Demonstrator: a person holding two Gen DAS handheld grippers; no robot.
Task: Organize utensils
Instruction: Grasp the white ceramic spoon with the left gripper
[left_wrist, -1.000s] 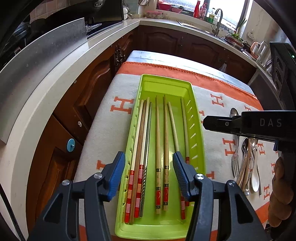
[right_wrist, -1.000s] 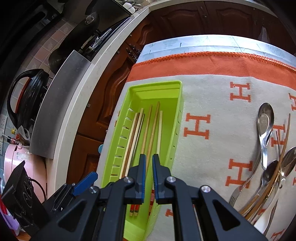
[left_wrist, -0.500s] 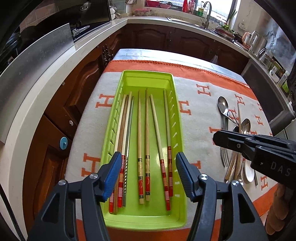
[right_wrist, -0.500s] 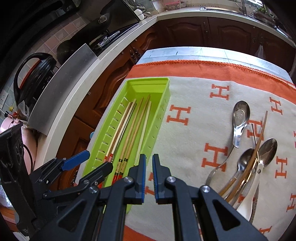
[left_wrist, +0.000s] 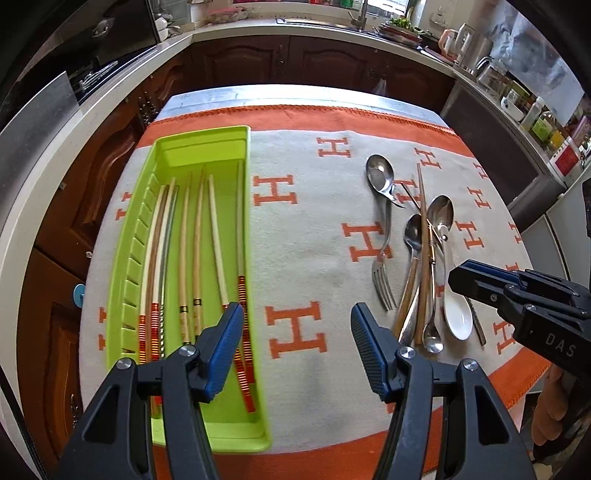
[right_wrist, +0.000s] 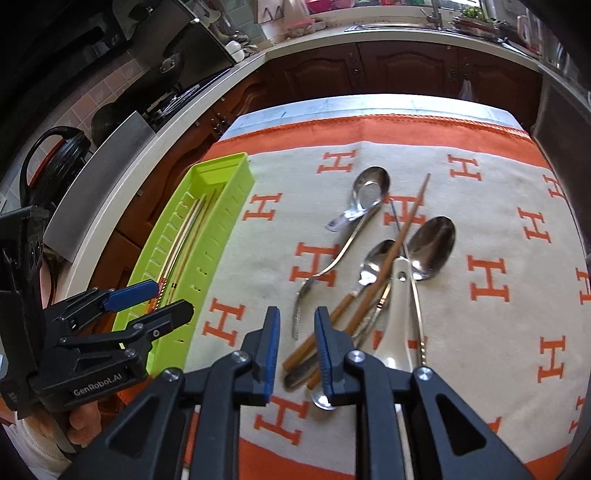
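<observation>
Both grippers have swung right, off the tray (left_wrist: 255, 206) of chopsticks (left_wrist: 195, 251) toward the cutlery pile (right_wrist: 373, 280). The right gripper (right_wrist: 295, 350), jaws just parting and empty, hovers near a loose chopstick (right_wrist: 402, 225). The left gripper (left_wrist: 297, 350) hangs half open, empty. Next pickup looks imminent.

The left gripper (left_wrist: 297, 347) hangs over the cloth (left_wrist: 314, 236) with its jaws apart and nothing between them, one pad over the green tray's (left_wrist: 201, 142) right wall. Chopsticks (left_wrist: 192, 251) lie lengthwise in the tray. To the right, well apart from the tray, a heap of cutlery lies on the cloth: a fork (left_wrist: 384, 280), steel spoons (left_wrist: 380, 173), a white spoon (left_wrist: 458, 314) and a brown chopstick (left_wrist: 424, 236) across them. The right gripper (left_wrist: 461, 275) reaches in from the right edge, just beside the white spoon; whether its jaws are apart cannot be told here.
</observation>
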